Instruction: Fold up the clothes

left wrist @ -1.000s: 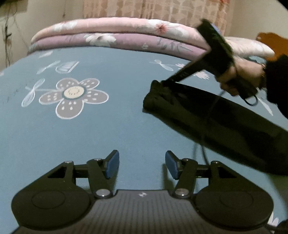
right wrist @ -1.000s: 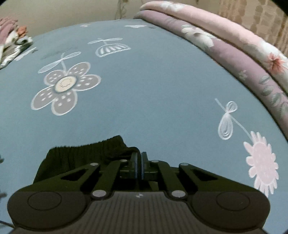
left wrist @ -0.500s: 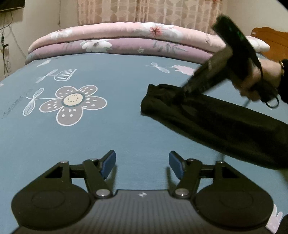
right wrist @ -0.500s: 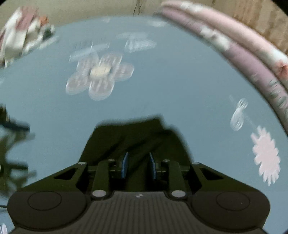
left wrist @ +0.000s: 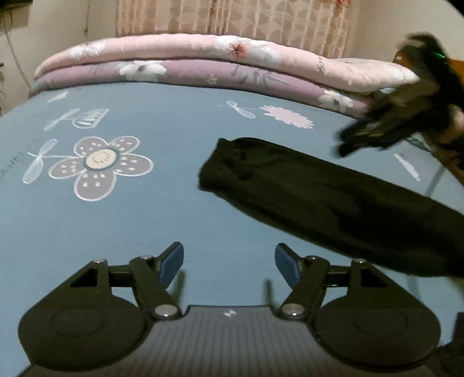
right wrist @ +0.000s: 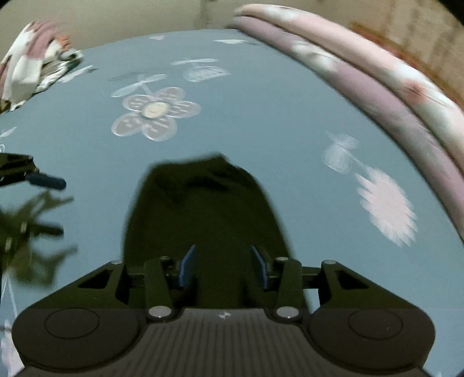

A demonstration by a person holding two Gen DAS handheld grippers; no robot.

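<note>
**A:** On the bed [left wrist: 203, 220] it's all blue sheet with big flower prints, two folded quilts [left wrist: 203, 66] — pink on top of purple — stacked along the far edge, patterned curtain [left wrist: 232, 23] and a plain wall behind them. The black pants [left wrist: 333, 197] lie flat on the sheet, elastic waistband end pointing toward the quilts, the rest running off to the right of the left cam.

**B:** What's each claw doing?

**A:** Left gripper [left wrist: 229, 262] sits low over bare sheet, blue pads wide apart, holding nothing, the pants just off to its right. Right gripper [right wrist: 221, 268] hangs above the pants with its pads spread too, black cloth showing between and below them, nothing pinched.

**B:** Anything only one cam catches?

**A:** Right cam shows a heap of white and pink clothes [right wrist: 32, 69] at the far left edge of the bed, plus the left gripper's tip and its shadow on the left. Left cam shows the right gripper as a dark blur up at the right near the quilts, and a bit of orange wood behind it.

**B:** Changed from a second ago?

**A:** Yep — back then the right one was clamped shut on the waistband. Half a second ago it had started opening; now it's let go and lifted away. Left one has barely moved.
</note>
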